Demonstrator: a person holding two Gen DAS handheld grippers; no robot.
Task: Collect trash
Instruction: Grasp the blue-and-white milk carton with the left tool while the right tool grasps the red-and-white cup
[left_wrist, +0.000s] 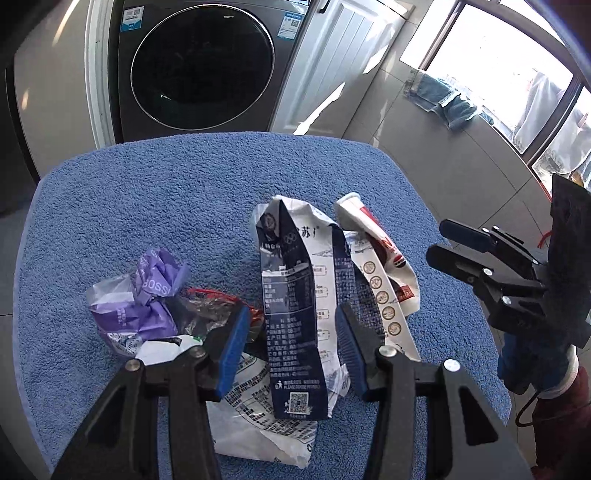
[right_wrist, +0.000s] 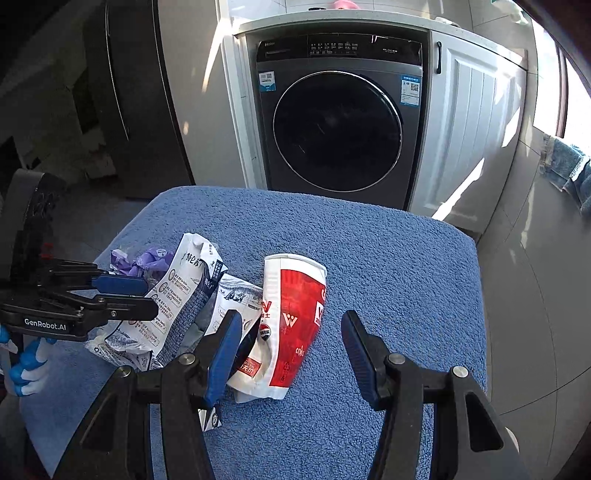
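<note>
Trash lies on a blue towel-covered surface (left_wrist: 147, 206). A flattened navy-and-white carton (left_wrist: 295, 314) lies between the open fingers of my left gripper (left_wrist: 291, 343), which holds nothing. Left of it sit a crumpled purple wrapper (left_wrist: 147, 299) and a clear bag (left_wrist: 207, 306). A white printed bag (left_wrist: 266, 432) lies under the carton. A crushed red-and-white paper cup (right_wrist: 291, 321) lies in front of my right gripper (right_wrist: 291, 347), which is open and empty. The carton (right_wrist: 184, 295) and my left gripper (right_wrist: 129, 295) also show in the right wrist view. My right gripper (left_wrist: 443, 243) shows at the right in the left wrist view.
A dark front-loading washing machine (right_wrist: 336, 129) stands behind the surface, with a white cabinet door (right_wrist: 469, 129) to its right. Jeans (left_wrist: 443, 99) hang by a bright window at the right. Tiled floor (right_wrist: 535, 314) surrounds the surface.
</note>
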